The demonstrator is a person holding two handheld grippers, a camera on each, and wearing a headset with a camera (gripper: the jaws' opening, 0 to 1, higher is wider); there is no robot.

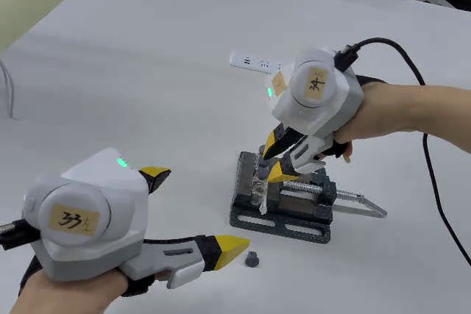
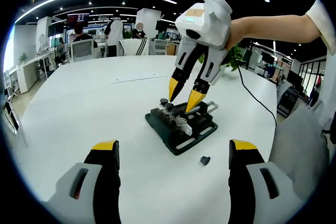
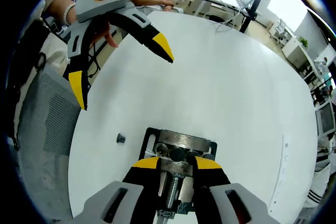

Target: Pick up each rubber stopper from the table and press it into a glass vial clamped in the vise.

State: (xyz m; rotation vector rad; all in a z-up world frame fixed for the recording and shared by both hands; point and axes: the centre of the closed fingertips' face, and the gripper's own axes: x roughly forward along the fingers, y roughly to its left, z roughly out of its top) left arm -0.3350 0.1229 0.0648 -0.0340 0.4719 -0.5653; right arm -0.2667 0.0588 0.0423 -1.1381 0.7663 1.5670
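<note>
The left fingers (image 1: pixel 229 248) gape wide, empty. The loose rubber stopper (image 1: pixel 252 259) lies on the tabletop (image 1: pixel 147 71) just beside their lower tip, so straddle it squarely before closing. The right fingers (image 1: pixel 280 172), narrowly parted and seemingly empty, hover over the vial (image 1: pixel 259 190) in the vise (image 1: pixel 283 218).

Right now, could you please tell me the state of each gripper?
Left gripper: open, holding nothing.
Right gripper: open, holding nothing, above the vise.
</note>
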